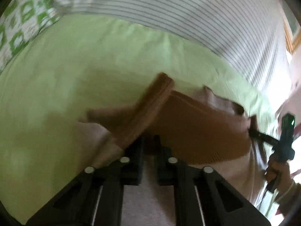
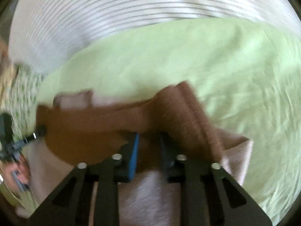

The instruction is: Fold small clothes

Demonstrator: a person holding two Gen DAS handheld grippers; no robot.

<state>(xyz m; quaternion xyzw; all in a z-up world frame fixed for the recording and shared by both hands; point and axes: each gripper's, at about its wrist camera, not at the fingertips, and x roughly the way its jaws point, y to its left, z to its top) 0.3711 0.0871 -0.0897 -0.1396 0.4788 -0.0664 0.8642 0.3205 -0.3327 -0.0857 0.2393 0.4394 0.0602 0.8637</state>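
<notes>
A small knitted garment in brown and pale pink (image 1: pixel 197 128) lies on a light green sheet (image 1: pixel 65 75). My left gripper (image 1: pixel 149 143) is shut on its brown edge, and a brown sleeve (image 1: pixel 148 109) drapes up to the left. My right gripper (image 2: pixel 149 141) is shut on the same garment (image 2: pixel 94 124) at its other side, and a brown sleeve (image 2: pixel 188 113) runs over its right finger. The right gripper also shows at the right edge of the left wrist view (image 1: pixel 254 130), gripping the garment's far side. Both views are blurred.
A white cloth with thin dark stripes (image 1: pixel 188 15) lies across the far side of the sheet, also in the right wrist view (image 2: pixel 112 9). A green-patterned fabric (image 1: pixel 18 28) lies at far left. The person's hand (image 1: pixel 278 171) holds the right gripper.
</notes>
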